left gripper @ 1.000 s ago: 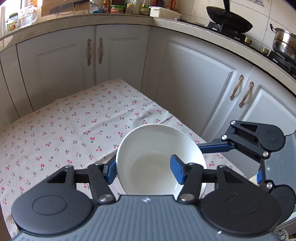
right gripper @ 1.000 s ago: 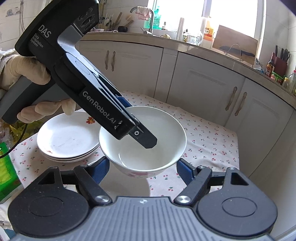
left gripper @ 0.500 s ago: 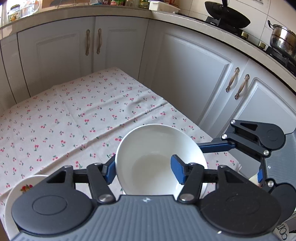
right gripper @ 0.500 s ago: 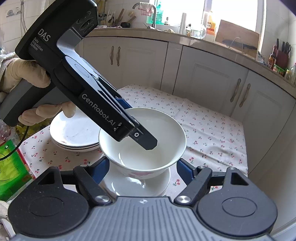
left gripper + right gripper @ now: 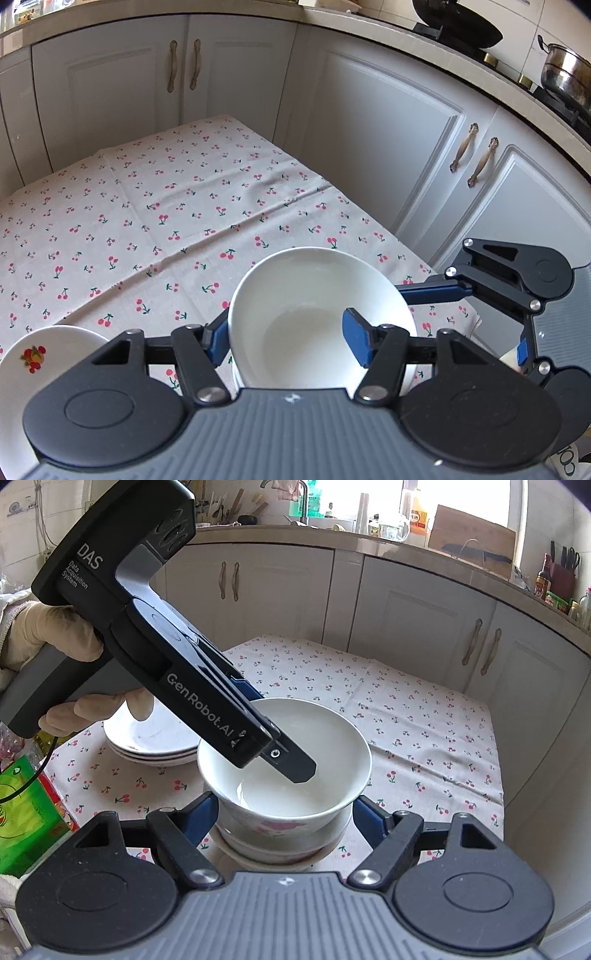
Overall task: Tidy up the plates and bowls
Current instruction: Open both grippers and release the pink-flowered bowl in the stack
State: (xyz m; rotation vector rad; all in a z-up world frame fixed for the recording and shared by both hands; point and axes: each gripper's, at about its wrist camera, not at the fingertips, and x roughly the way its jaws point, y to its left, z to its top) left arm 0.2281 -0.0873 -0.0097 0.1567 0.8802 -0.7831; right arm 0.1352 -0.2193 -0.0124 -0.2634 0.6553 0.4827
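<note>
A white bowl [image 5: 317, 317] with a pink flower print [image 5: 284, 775] sits inside a second bowl [image 5: 280, 849] near the table's front edge. My left gripper [image 5: 286, 338] is shut on the top bowl's rim, one finger inside and one outside; it shows in the right wrist view [image 5: 295, 764]. My right gripper [image 5: 282, 819] is open, its fingers on either side of the two bowls without touching them; it shows in the left wrist view [image 5: 480, 321]. A stack of white plates [image 5: 155, 742] lies to the left, also seen in the left wrist view [image 5: 40, 358].
The table carries a cherry-print cloth [image 5: 177, 221]. White kitchen cabinets [image 5: 369, 140] close in behind and to the right. A green package [image 5: 22, 812] lies at the table's left edge.
My left gripper has brought the bowl down and into the second bowl below it. My right gripper has stayed open around it.
</note>
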